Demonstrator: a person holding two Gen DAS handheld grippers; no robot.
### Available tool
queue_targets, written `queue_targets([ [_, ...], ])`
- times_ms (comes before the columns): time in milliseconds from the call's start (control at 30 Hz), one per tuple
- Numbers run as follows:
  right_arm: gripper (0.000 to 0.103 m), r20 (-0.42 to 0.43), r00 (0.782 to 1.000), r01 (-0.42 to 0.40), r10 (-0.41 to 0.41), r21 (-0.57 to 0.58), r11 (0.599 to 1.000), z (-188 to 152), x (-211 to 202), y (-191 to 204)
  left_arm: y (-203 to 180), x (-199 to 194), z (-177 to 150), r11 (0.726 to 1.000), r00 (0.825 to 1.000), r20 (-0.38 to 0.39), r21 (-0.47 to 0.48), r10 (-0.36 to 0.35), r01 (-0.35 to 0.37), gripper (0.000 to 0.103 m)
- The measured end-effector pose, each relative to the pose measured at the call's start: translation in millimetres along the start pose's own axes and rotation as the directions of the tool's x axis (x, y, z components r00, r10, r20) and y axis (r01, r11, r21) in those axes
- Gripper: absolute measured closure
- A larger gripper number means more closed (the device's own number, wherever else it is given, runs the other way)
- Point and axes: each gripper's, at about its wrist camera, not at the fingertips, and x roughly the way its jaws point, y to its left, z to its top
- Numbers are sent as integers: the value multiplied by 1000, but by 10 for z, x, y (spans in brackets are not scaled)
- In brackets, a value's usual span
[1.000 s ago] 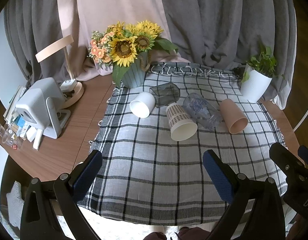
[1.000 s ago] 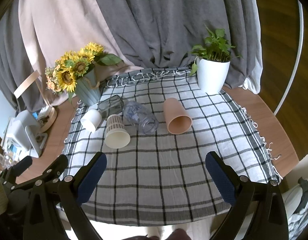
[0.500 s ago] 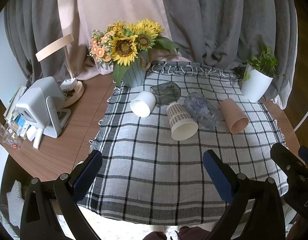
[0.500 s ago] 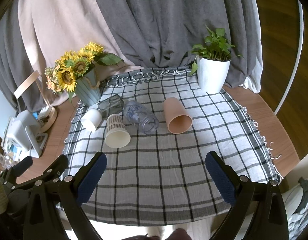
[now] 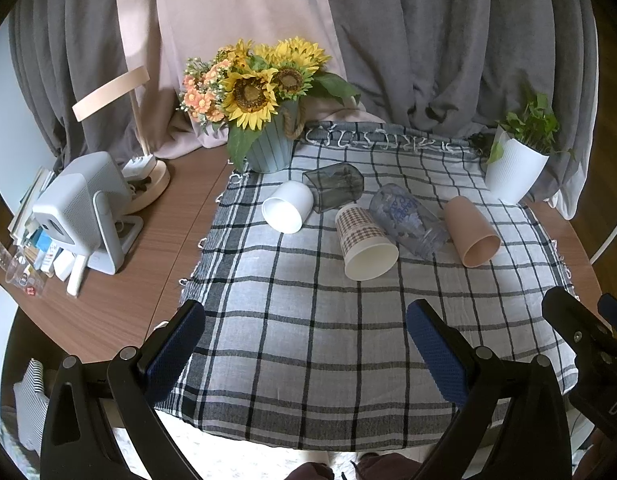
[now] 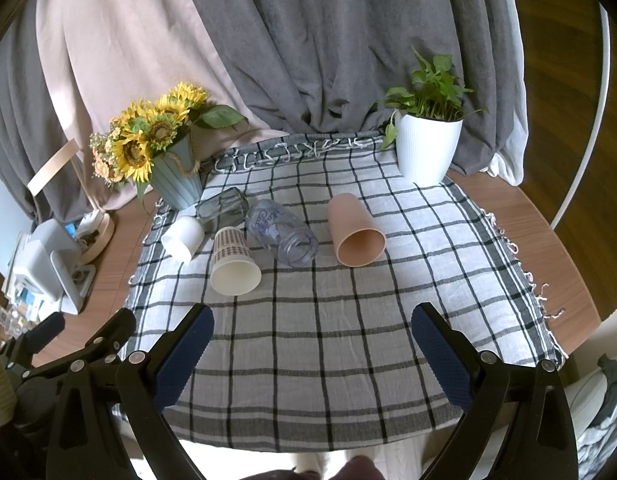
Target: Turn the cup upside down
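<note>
Several cups lie on their sides on a checked cloth [image 5: 308,320]: a white cup [image 5: 286,208], a dark glass tumbler [image 5: 334,186], a plaid paper cup [image 5: 364,242], a clear glass with blue print [image 5: 408,220] and a pink cup [image 5: 470,230]. They also show in the right wrist view: white cup [image 6: 183,236], tumbler [image 6: 224,206], paper cup [image 6: 233,260], clear glass [image 6: 282,230], pink cup [image 6: 354,230]. My left gripper [image 5: 304,350] is open and empty near the cloth's front edge. My right gripper [image 6: 312,354] is open and empty, also at the front.
A sunflower vase [image 5: 264,120] stands at the cloth's back left, a white plant pot [image 5: 514,168] at the back right. A grey device [image 5: 82,208], a wooden lamp [image 5: 142,168] and small clutter sit on the wooden table [image 5: 120,304] to the left. Curtains hang behind.
</note>
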Motion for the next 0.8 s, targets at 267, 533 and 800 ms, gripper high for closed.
queue_targets([
  [267, 3, 1, 1000, -1, 1, 0, 1000, -1, 1, -12, 12, -3, 2, 1000, 1000, -2, -1, 1, -1, 0],
  [533, 3, 0, 1000, -1, 1, 0, 1000, 9, 18, -18, 8, 4, 10, 1000, 1000, -3, -1, 1, -1, 0],
  [800, 3, -1, 1000, -2, 2, 0, 1000, 26, 33, -19, 11, 14, 16, 1000, 1000, -5, 0, 3, -3, 0],
])
